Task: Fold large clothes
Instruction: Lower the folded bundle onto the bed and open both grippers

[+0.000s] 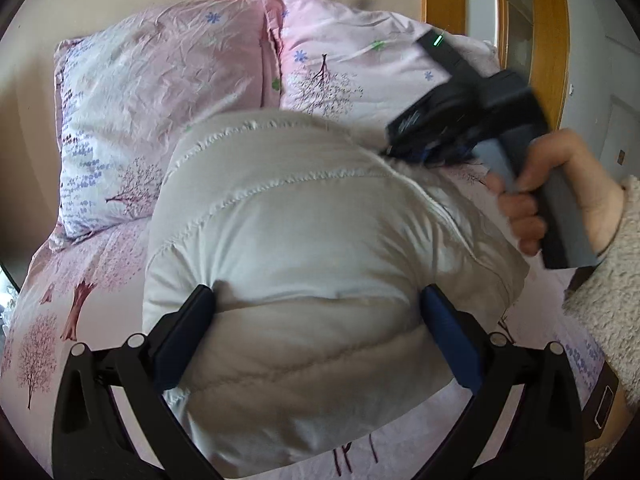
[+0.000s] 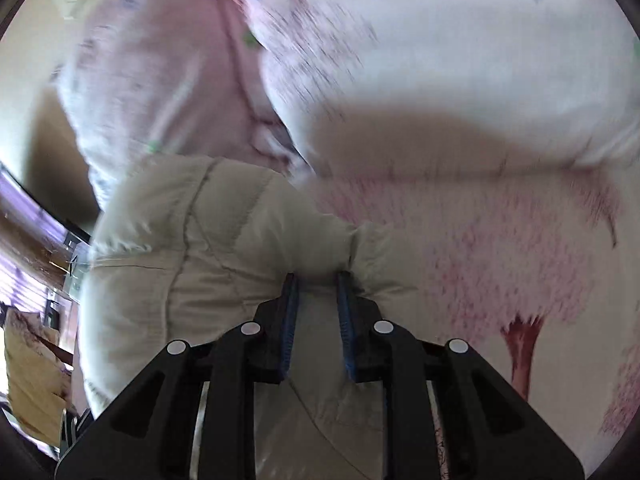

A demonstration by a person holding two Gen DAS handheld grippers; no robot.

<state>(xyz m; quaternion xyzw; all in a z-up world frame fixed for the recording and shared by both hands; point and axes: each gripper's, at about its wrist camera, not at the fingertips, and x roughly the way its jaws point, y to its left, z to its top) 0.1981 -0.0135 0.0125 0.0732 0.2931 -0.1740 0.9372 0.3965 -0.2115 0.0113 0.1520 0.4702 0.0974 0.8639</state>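
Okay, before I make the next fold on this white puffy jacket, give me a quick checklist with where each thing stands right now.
1. Right hand-held gripper has fabric: ok, its pads are pinched on a bunched bit of the white puffy jacket.
2. Left hand-held gripper grips the jacket: not ok, its fingers stand wide on either side of the padding.
3. Jacket lies on the bed sheet: ok, the bulk rests there.
4. Jacket clear of the pillows: cannot tell, its far edge reaches right up to them.
5. Sharp right wrist view: not ok, it is smeared with motion blur.
6. Folded edges line up: cannot tell.
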